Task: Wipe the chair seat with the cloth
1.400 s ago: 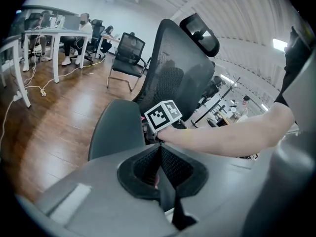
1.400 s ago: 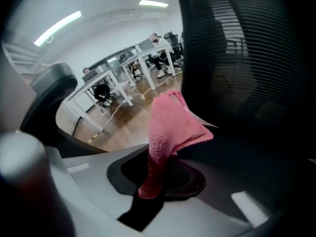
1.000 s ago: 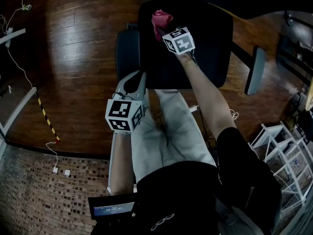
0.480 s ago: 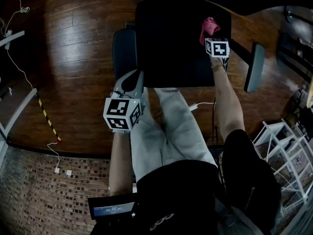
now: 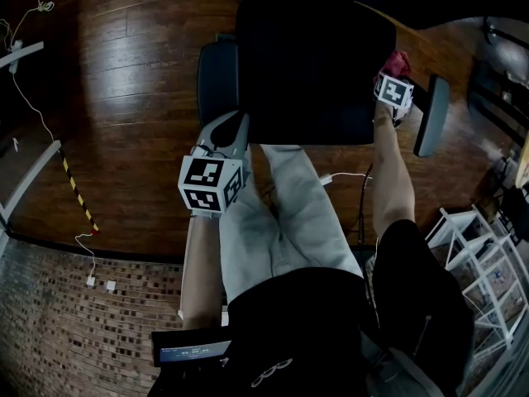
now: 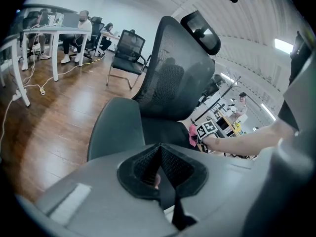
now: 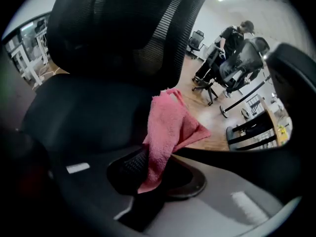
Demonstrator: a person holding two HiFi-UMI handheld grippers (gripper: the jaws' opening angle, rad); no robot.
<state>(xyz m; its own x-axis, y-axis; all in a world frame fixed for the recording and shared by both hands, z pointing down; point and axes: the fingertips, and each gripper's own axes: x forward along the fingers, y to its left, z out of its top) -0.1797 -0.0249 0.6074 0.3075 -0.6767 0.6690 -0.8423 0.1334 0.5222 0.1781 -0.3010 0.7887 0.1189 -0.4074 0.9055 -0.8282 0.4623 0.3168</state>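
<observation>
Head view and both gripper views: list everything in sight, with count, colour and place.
chair: one, black, mesh back; its seat at top centre of the head view
armrests: two, dark grey, either side of the seat
cloth: one, pink, by the seat's right edge
floor: dark brown wood, all around
striped tape: one strip, yellow and black, on the floor at left
cable: one, white, below the seat's right corner
rack: one, white, lower right
other chairs: several, black, in the background
left tool: one, grey, jaws together, empty, near the left armrest
right tool: one, grey, jaws shut on the cloth
person: one, grey trousers, black top
</observation>
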